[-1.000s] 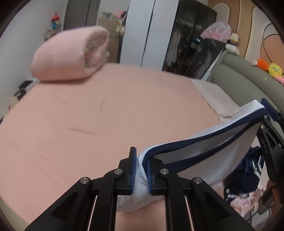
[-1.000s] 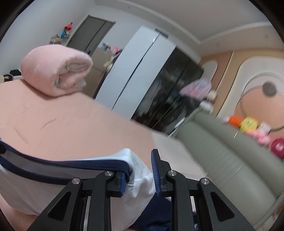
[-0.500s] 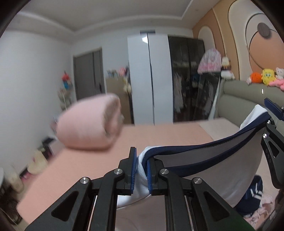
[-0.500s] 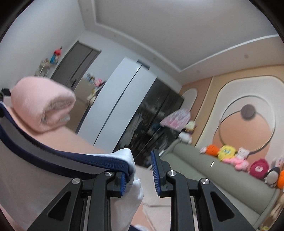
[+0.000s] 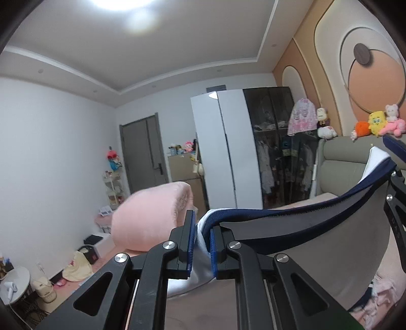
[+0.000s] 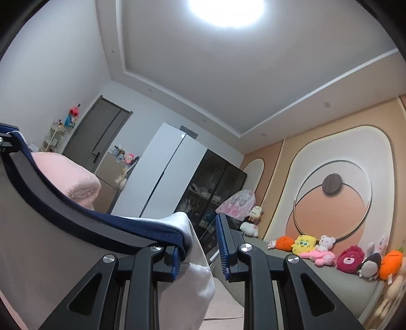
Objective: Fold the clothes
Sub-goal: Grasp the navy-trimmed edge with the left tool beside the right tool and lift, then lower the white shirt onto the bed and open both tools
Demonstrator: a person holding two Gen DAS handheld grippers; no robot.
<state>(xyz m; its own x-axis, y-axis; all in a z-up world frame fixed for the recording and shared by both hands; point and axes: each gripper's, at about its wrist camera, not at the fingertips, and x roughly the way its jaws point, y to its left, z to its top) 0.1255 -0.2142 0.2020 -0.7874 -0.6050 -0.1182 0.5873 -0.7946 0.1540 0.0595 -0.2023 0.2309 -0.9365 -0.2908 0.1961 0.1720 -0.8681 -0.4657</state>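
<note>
A rolled pink blanket (image 5: 152, 218) lies on the pink bed (image 5: 203, 302), beyond it a white wardrobe (image 5: 225, 149). The white garment (image 5: 317, 256), soft with a ribbed navy waistband, hangs stretched above the bed. The left hand-held gripper (image 5: 201, 245) is clamped on one corner. The right hand-held gripper (image 6: 200, 250) has cloth against one pad, with a gap to the other.

Room's evenly lit by a ceiling light (image 6: 225, 10) that blows out to pure white glare in both views. Shadows stay soft. Heavy fisheye bending, black vignette in the corners. The pink rolled blanket (image 5: 152, 218) looks a bit soft; everything else is fairly sharp.
</note>
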